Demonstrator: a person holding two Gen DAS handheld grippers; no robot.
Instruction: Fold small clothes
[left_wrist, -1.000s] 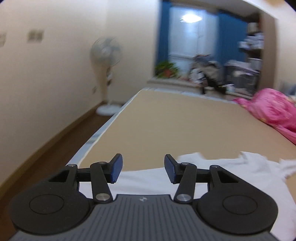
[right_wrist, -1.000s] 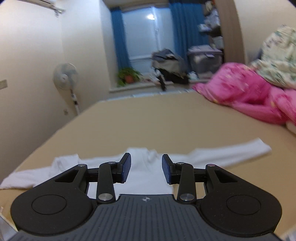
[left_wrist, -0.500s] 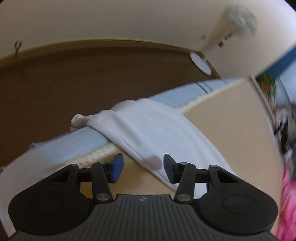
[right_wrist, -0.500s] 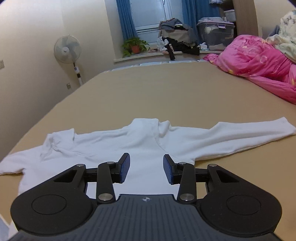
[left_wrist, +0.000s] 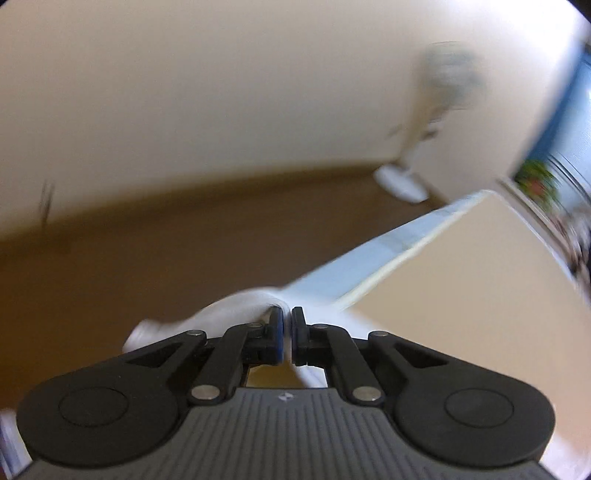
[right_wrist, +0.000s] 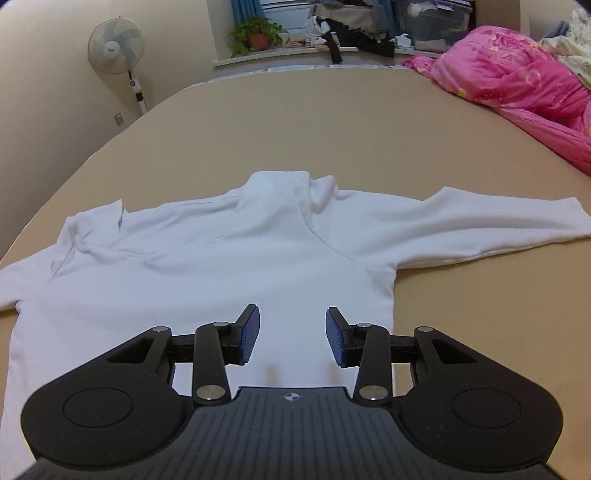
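Right wrist view first: the white long-sleeved top (right_wrist: 229, 266) lies spread flat on the tan bed surface (right_wrist: 332, 122), collar pointing away toward the window sill, body toward the camera. No fold is in it yet, so the job is barely under way. The sleeve to the right of the collar (right_wrist: 480, 225) stretches straight out and lies flat. The sleeve to the left of the collar (right_wrist: 22, 280) runs off toward the bed's edge, a little rumpled at the shoulder. The right gripper (right_wrist: 291, 339) hovers over the lower body of the top, below the collar, its jaws parted with nothing between them.

Over to the left wrist view, blurred with motion: the left gripper (left_wrist: 287, 338) has just snapped its jaws together, and white cloth sits pinched between the pads. That is the left sleeve end (left_wrist: 207, 321), draped over the side of the bed away from the collar, above the brown floor (left_wrist: 147, 258).

So one sleeve is caught and that's all. By my reckoning, bringing that sleeve in across the body comes next, then the far sleeve, then the body doubled over. The pink quilt (right_wrist: 517, 81) sits well beyond the collar, out of the way.
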